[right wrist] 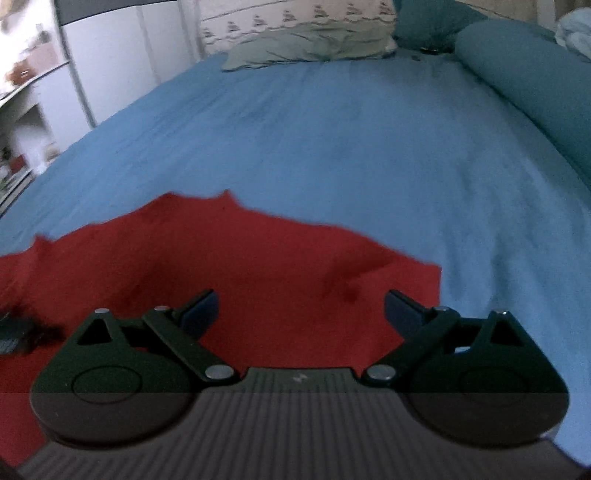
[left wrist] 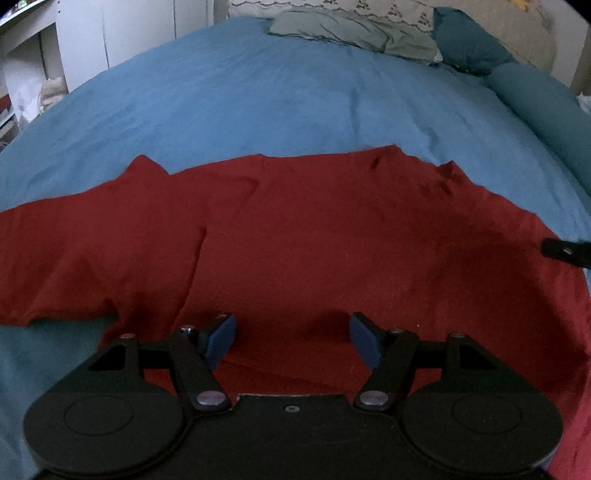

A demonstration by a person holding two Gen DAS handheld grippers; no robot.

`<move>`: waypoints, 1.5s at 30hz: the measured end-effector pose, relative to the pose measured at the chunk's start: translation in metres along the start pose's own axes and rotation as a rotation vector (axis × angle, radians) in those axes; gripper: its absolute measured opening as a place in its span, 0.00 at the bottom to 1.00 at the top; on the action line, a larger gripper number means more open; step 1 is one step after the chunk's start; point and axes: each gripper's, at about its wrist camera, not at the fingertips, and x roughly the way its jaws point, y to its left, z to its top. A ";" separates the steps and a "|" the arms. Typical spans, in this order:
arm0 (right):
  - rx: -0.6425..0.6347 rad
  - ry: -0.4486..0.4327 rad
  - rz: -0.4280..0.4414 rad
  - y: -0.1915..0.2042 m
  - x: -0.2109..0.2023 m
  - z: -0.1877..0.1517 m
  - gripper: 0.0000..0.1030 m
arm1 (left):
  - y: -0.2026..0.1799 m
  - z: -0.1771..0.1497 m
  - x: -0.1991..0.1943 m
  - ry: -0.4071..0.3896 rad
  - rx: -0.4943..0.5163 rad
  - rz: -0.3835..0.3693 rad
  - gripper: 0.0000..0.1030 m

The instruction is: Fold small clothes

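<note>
Left wrist view: black two-finger left gripper (left wrist: 292,338) with blue pads, jaws spread wide, holding nothing, poised over the near part of a dark red cotton garment (left wrist: 295,236). Garment lies spread on a blue bedspread (left wrist: 258,96), one sleeve-like flap reaching left, creases near its far edge.

Right wrist view: black right gripper (right wrist: 300,314), jaws likewise wide and empty, above the garment's right corner.

Beyond: grey-green crumpled pillow (left wrist: 351,29), teal bolster (left wrist: 535,107), white cabinets (right wrist: 110,55).

Risk, as judged: pads may pinch bedspread together with the thin fabric, dragging both; uneven grips from the two sides could skew the fold.
</note>
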 end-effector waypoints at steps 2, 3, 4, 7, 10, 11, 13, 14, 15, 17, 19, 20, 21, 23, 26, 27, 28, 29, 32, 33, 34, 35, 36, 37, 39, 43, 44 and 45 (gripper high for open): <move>0.022 0.052 -0.042 -0.011 0.027 0.002 1.00 | -0.001 -0.001 0.000 -0.002 0.016 0.004 0.73; 0.025 0.050 -0.049 -0.018 0.034 -0.001 1.00 | -0.002 -0.001 0.000 -0.002 0.020 0.003 0.74; 0.024 0.033 -0.038 -0.022 0.035 -0.001 1.00 | -0.001 -0.001 0.001 -0.003 0.021 0.000 0.75; 0.008 0.039 -0.041 -0.022 0.036 -0.002 1.00 | 0.004 -0.001 -0.001 -0.002 0.022 -0.014 0.76; -0.010 0.055 -0.048 -0.018 0.031 0.003 1.00 | 0.008 0.004 -0.009 -0.001 0.013 -0.027 0.76; -0.020 0.047 -0.050 -0.013 0.023 0.014 1.00 | 0.011 0.006 -0.014 -0.006 -0.002 -0.037 0.76; -0.027 -0.011 -0.064 -0.003 -0.002 0.017 1.00 | 0.019 0.012 -0.028 -0.026 -0.039 -0.052 0.76; -0.021 -0.044 -0.065 0.003 -0.018 0.022 1.00 | 0.025 0.016 -0.039 -0.042 -0.060 -0.052 0.76; -0.008 -0.066 -0.055 0.008 -0.034 0.027 1.00 | 0.031 0.019 -0.050 -0.055 -0.076 -0.049 0.76; 0.007 -0.094 -0.036 0.020 -0.065 0.036 1.00 | 0.047 0.026 -0.075 -0.078 -0.105 -0.033 0.76; -0.006 -0.107 -0.025 0.040 -0.095 0.045 1.00 | 0.067 0.032 -0.099 -0.097 -0.137 -0.018 0.77; -0.015 -0.106 -0.014 0.050 -0.106 0.049 1.00 | 0.079 0.033 -0.109 -0.102 -0.154 -0.010 0.79; -0.023 -0.101 0.000 0.062 -0.118 0.051 1.00 | 0.092 0.035 -0.118 -0.107 -0.173 0.000 0.82; -0.028 -0.071 0.018 0.085 -0.132 0.053 1.00 | 0.125 0.036 -0.136 -0.119 -0.226 0.033 0.94; 0.005 -0.019 0.066 0.118 -0.138 0.049 1.00 | 0.173 0.031 -0.151 -0.139 -0.299 0.082 0.95; 0.018 -0.012 0.075 0.130 -0.140 0.044 1.00 | 0.188 0.029 -0.152 -0.137 -0.315 0.104 0.95; 0.029 -0.006 0.084 0.141 -0.142 0.041 1.00 | 0.206 0.026 -0.152 -0.133 -0.336 0.138 0.95; 0.038 0.002 0.095 0.152 -0.140 0.037 1.00 | 0.222 0.023 -0.151 -0.131 -0.354 0.164 0.95; 0.037 0.015 0.095 0.185 -0.132 0.027 1.00 | 0.274 0.013 -0.146 -0.143 -0.420 0.225 0.95; 0.035 0.019 0.093 0.193 -0.133 0.018 1.00 | 0.290 0.011 -0.143 -0.147 -0.440 0.242 0.95; 0.034 0.026 0.093 0.202 -0.128 0.014 1.00 | 0.304 0.007 -0.138 -0.149 -0.456 0.257 0.94; 0.034 0.033 0.094 0.210 -0.122 0.012 1.00 | 0.320 0.004 -0.133 -0.148 -0.472 0.276 0.93; 0.033 0.041 0.092 0.219 -0.115 0.008 1.00 | 0.331 0.002 -0.127 -0.142 -0.486 0.296 0.90; 0.032 0.050 0.089 0.224 -0.111 0.004 1.00 | 0.345 -0.003 -0.122 -0.135 -0.508 0.314 0.85; 0.025 0.067 0.085 0.234 -0.099 -0.003 1.00 | 0.372 -0.012 -0.108 -0.126 -0.566 0.327 0.78; 0.006 0.079 0.083 0.248 -0.086 -0.014 1.00 | 0.402 -0.021 -0.087 -0.115 -0.627 0.317 0.58; 0.002 0.080 0.082 0.251 -0.084 -0.016 1.00 | 0.406 -0.023 -0.081 -0.113 -0.634 0.316 0.55; -0.003 0.079 0.082 0.254 -0.082 -0.018 1.00 | 0.409 -0.024 -0.077 -0.120 -0.635 0.322 0.54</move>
